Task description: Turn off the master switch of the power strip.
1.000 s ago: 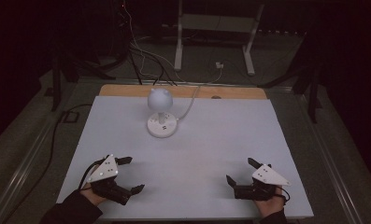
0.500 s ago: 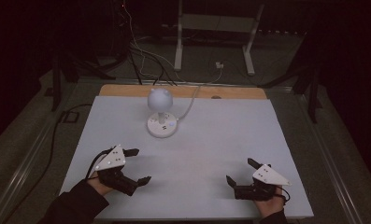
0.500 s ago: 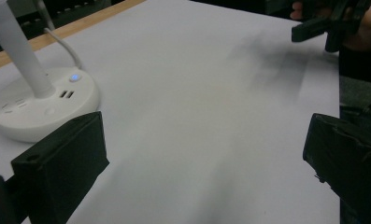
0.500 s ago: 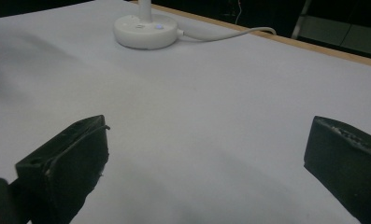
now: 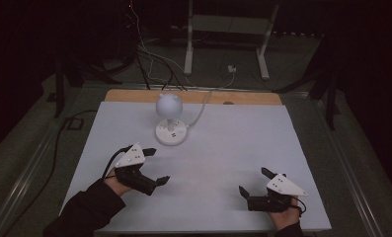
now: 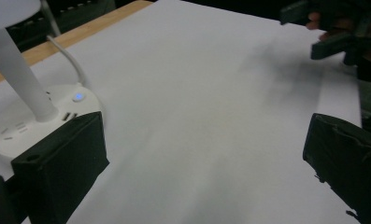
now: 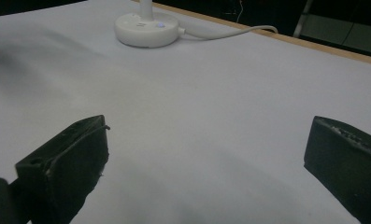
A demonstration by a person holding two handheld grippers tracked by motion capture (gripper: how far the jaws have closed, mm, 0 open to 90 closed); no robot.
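White lamp: we see a small desk lamp with a round head on a short stem, standing upright on a round base near the far edge of the table, left of the middle.
Base: in our left gripper view the base shows a small blue light and some sockets; in our right gripper view it sits far off at the top.
Cord: a white cord leaves the base on its right side and runs back over the wooden strip at the far edge.
Table: we work over a pale, bare sheet that covers nearly the whole top.
Left gripper: we hold it above the near left part of the table, pointed toward the middle; its jaws stand wide apart with nothing between them, and the lamp lies near, just beyond it.
Right gripper: we hold it low at the near right corner, well apart from the lamp; its jaws are also spread wide and hold nothing.
Hands: our left sleeve is dark and comes in from the bottom edge.
Beyond the table: we see a dark floor with cables and a pale metal stand.
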